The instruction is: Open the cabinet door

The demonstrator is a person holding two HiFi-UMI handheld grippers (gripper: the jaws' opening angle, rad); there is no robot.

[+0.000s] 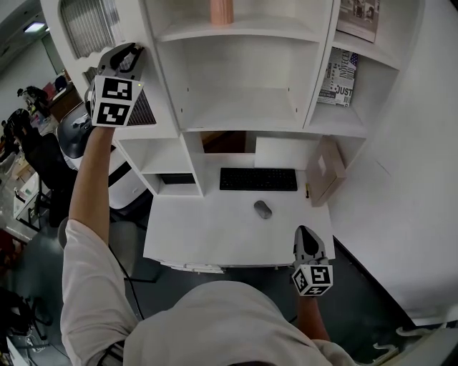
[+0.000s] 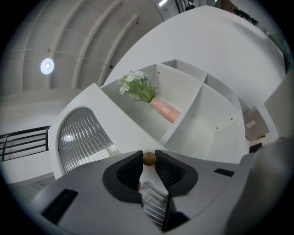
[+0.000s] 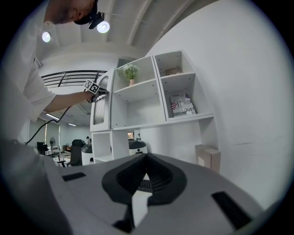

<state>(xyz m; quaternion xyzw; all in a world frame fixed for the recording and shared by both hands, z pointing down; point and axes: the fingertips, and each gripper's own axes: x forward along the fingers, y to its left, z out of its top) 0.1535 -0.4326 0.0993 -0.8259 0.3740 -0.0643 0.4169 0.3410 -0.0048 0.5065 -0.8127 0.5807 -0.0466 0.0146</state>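
Raised left gripper (image 1: 131, 51) pinches the cabinet door knob (image 2: 149, 158); right gripper (image 1: 306, 232) hangs low, fingers (image 3: 161, 176) together.

– What does the head view cut off?
– At twelve o'clock the top edge slices the pink vase (image 1: 221, 10), so only its lower part shows. At eleven o'clock the ribbed cabinet door (image 1: 87, 27) runs out of frame too.
– And the left gripper (image 1: 131, 51) there?
– Its own body and marker cube hide how the jaws stand. In the left gripper view, the pads cover both sides of the small brown knob (image 2: 149, 158).
– The magazine (image 1: 342, 80) at two o'clock?
– Most of its print is too small to read.
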